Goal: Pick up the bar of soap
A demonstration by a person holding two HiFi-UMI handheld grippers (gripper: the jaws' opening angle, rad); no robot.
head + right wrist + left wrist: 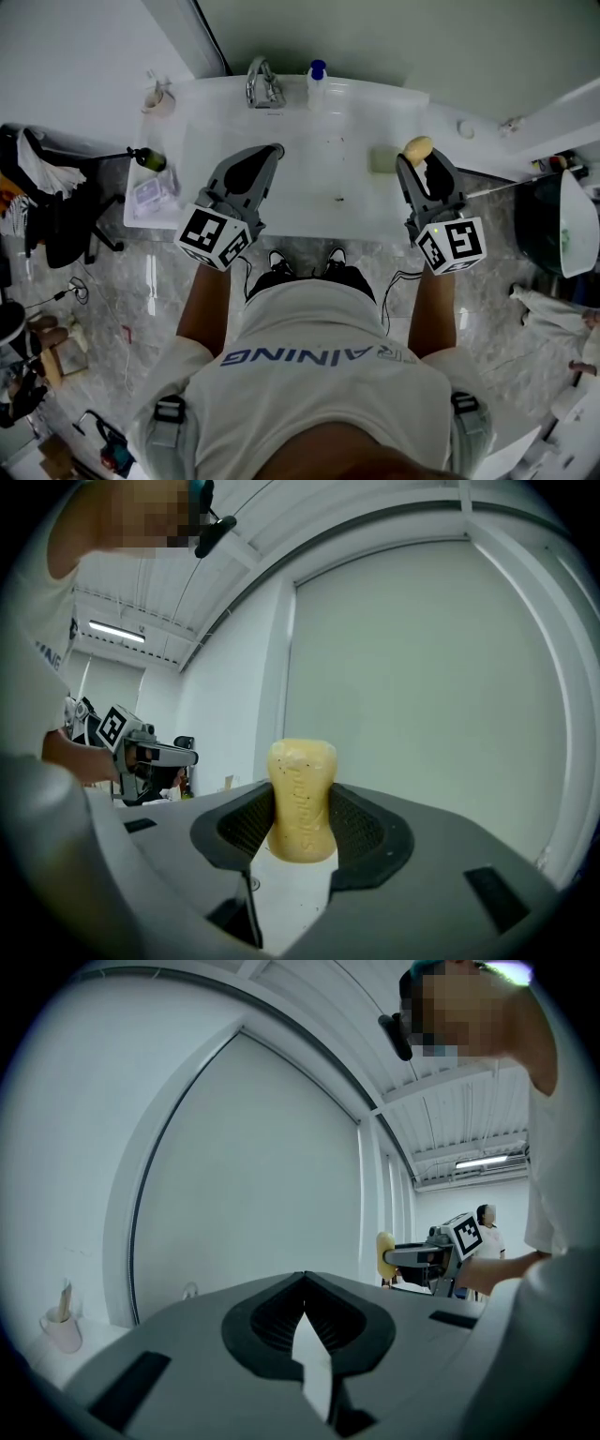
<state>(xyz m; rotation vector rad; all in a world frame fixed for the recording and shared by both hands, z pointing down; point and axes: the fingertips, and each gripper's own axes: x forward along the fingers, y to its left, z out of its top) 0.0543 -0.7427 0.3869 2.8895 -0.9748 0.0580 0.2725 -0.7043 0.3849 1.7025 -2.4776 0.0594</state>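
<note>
Right gripper (302, 803) clamps bar of soap (300, 761); left gripper (305, 1283) closed.

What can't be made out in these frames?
- Soap lettering, right gripper view: too blurred to read.
- Soap's lower part, head view: hidden between the jaws of the right gripper.
- Green patch on the sink, head view: too small to identify.
- Sink, left gripper view: almost all covered by the body of the left gripper.
</note>
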